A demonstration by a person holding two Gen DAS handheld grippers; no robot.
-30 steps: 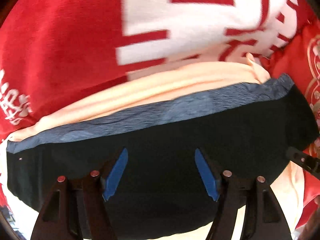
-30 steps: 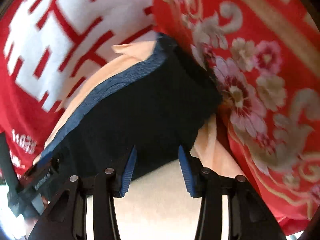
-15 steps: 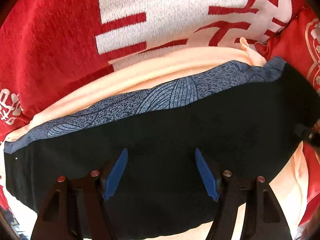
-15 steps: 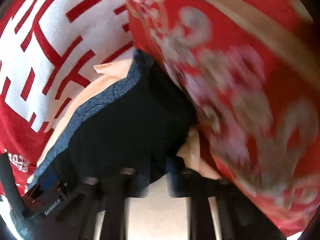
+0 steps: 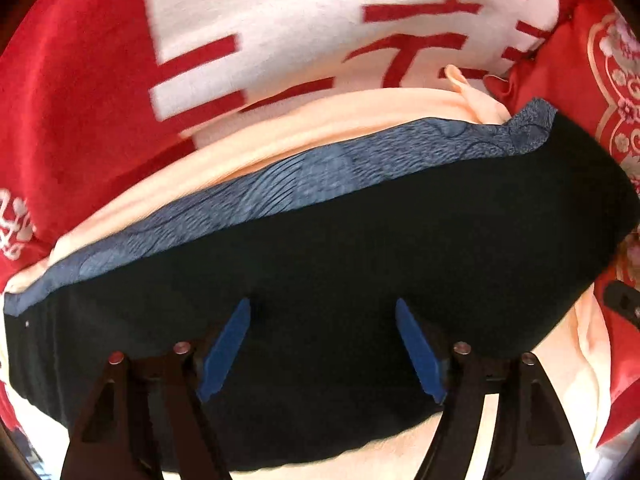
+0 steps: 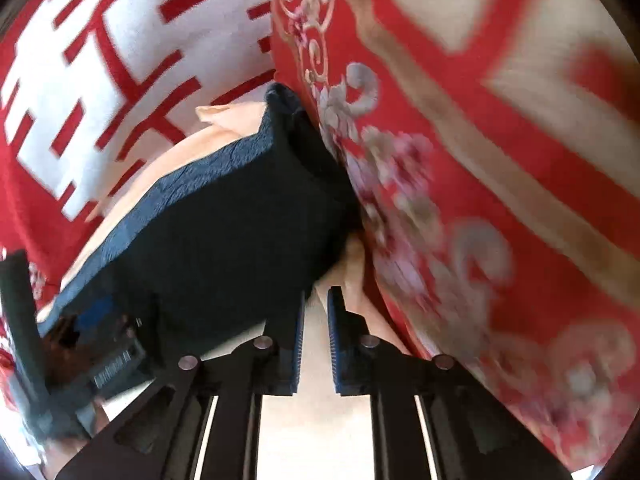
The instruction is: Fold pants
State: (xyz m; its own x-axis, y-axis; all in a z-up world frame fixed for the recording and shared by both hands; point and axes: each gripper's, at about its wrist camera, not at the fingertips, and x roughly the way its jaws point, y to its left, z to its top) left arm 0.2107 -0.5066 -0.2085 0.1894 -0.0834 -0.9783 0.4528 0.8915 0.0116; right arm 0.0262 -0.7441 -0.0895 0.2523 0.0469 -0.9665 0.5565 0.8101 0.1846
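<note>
The folded dark navy pants [image 5: 360,248] with a blue patterned band [image 5: 320,176] lie on a peach cloth [image 5: 280,136]. My left gripper [image 5: 322,312] is open, its blue fingers [image 5: 228,344] spread over the dark fabric near its front edge. In the right wrist view the pants [image 6: 224,240] lie left of centre. My right gripper [image 6: 316,300] has its jaws nearly together with a narrow gap, at the pants' right front corner over the peach cloth [image 6: 348,280]. I see nothing held between them.
A red blanket with large white characters [image 5: 300,28] lies behind the pants. A red floral quilt [image 6: 480,160] rises on the right, close against the pants' right edge. The left gripper's body [image 6: 80,356] shows at the lower left of the right wrist view.
My right gripper's jaws have closed from wide open to a narrow gap and it has shifted toward the pants' right corner. The left gripper stays open over the pants.
</note>
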